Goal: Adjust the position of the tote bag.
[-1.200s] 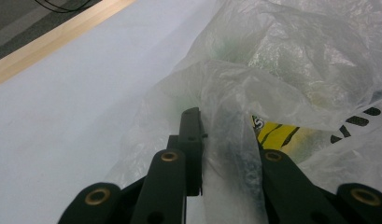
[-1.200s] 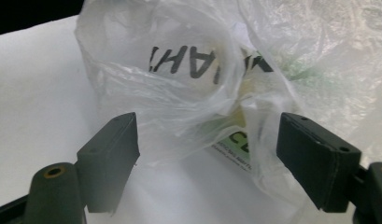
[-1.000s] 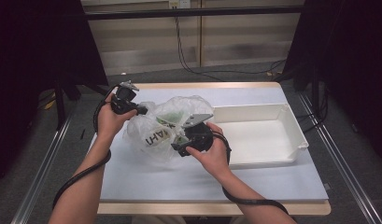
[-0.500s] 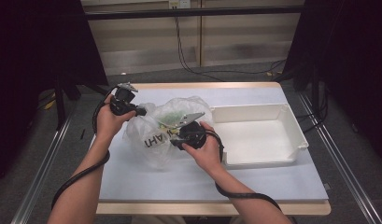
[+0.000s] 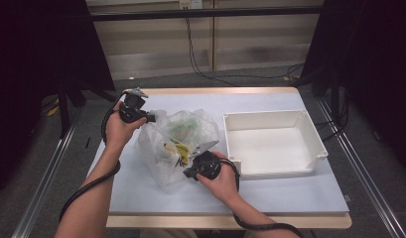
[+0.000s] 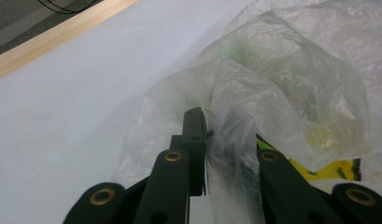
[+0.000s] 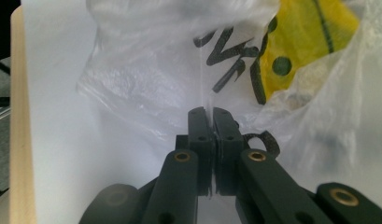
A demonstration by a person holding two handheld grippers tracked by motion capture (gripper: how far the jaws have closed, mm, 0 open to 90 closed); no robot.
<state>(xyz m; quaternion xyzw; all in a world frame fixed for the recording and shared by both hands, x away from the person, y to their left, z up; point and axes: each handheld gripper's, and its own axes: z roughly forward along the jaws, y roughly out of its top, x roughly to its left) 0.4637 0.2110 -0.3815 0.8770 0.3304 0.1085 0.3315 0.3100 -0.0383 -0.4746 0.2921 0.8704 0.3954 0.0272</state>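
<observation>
A crumpled clear plastic bag (image 5: pixel 175 141) with black lettering lies on the white table, with something yellow (image 5: pixel 179 148) and green inside. My left gripper (image 5: pixel 152 118) holds the bag's far left edge. In the left gripper view the film (image 6: pixel 282 70) is bunched between the jaws of that gripper (image 6: pixel 215 126). My right gripper (image 5: pixel 187 172) is at the bag's near side. Its jaws have just been closing and now pinch a thin fold of the film (image 7: pixel 146 70) between the pads of the right gripper (image 7: pixel 210 116), with the yellow packet (image 7: pixel 310 32) behind.
An empty white tray (image 5: pixel 272 119) stands on the right half of the table, close to my right hand. Bare tabletop (image 5: pixel 290 198) lies in front of it. The wooden table edge (image 5: pixel 215 91) runs along the far side.
My right gripper dropped lower toward the near side of the bag and its jaws went from open to closed on the film. The left hand stayed put.
</observation>
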